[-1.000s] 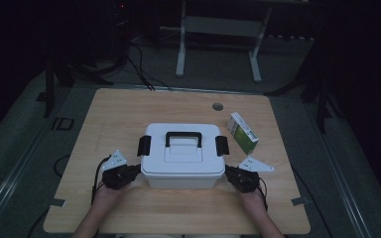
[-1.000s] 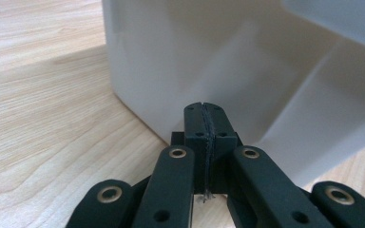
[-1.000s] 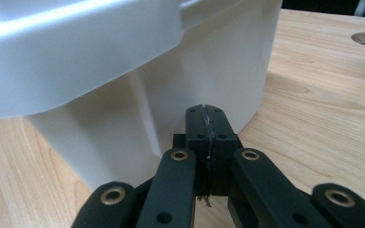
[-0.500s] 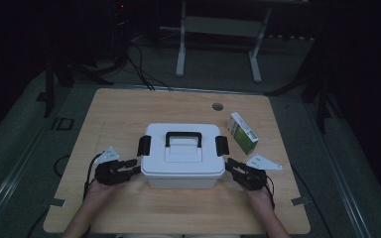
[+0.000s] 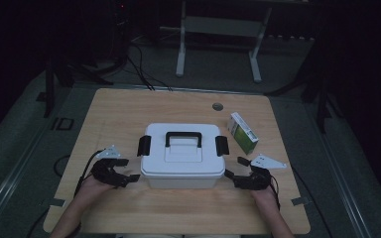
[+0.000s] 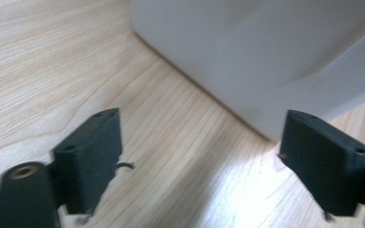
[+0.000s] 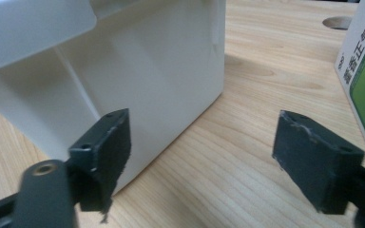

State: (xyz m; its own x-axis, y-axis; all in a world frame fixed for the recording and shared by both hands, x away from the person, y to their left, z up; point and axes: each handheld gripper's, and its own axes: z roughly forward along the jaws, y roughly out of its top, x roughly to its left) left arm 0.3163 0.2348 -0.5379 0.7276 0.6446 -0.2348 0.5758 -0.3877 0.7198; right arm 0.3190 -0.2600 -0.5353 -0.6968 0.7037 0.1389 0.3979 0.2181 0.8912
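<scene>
A: Where does the white box sit?

B: Near the middle of the wooden table, a little toward the person's edge. Its lid is on, with a black handle on top and a black latch at each end.

A: And the grippers?

B: The left gripper lies just beside the box's left end, low on the table; the right gripper lies just beside its right end. Each is held in one of the person's hands, which come in from the near edge.

A: What are the jaws doing?

B: Both pairs have just been opening and now stand wide apart. In the left gripper view, bare tabletop lies between the jaws, and the box's lower corner is ahead of them, close to the right-hand jaw. In the right gripper view, the box wall rises just behind the left-hand jaw, and again there is bare wood between the two. Neither pair presses on anything.

A: Any writing to read?

B: A small green and white carton lies to the right of the box, beyond the right gripper. In the right gripper view its side shows printed Chinese characters, cut off by the frame edge. The box itself shows no label.

A: Anything else on the table?

B: A round hole in the tabletop near the far edge.
</scene>
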